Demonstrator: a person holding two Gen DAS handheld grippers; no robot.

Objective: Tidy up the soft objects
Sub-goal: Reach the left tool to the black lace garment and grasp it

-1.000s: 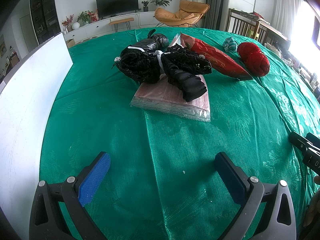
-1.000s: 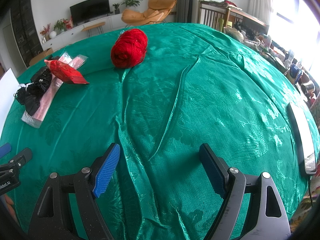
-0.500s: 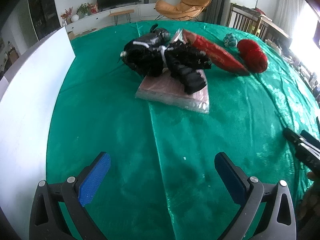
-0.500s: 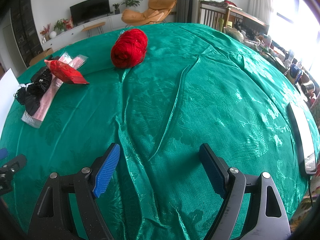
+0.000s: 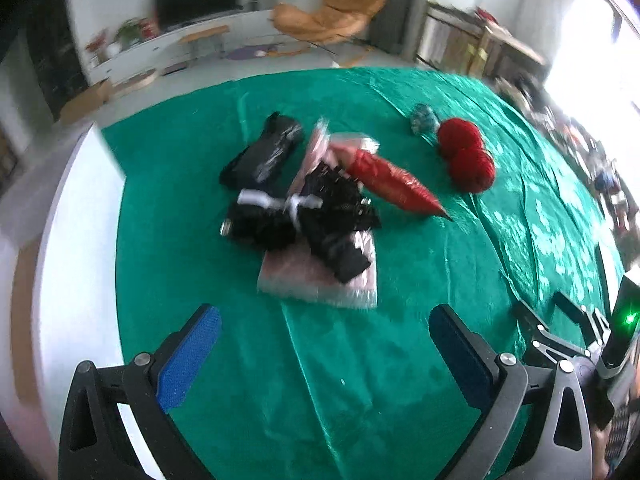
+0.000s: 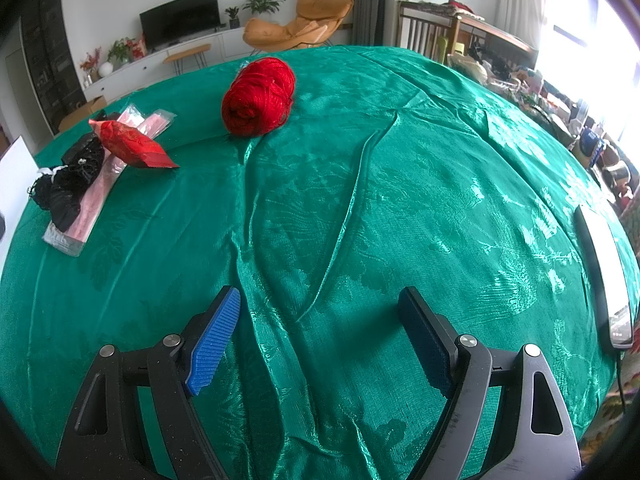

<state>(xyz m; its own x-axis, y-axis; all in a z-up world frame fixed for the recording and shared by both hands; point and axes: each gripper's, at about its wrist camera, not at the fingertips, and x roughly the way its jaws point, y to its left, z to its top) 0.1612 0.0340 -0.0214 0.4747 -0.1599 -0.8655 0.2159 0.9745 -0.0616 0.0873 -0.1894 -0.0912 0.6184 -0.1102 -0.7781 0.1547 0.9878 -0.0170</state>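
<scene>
both the left gripper (image 5: 324, 356) and right gripper (image 6: 320, 336) have jaws apart, empty. the black lace bundle (image 5: 304, 216) lies at 12 o'clock on a pink packet (image 5: 316, 280); likely light, floppy, snaggy, so pinch its white tie (image 5: 298, 204).

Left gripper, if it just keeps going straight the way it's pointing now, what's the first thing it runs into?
Most likely the pink plastic packet under the black lace bundle. The left gripper is open over bare green tablecloth; nothing else lies in that line, though depth is hard to judge.
</scene>
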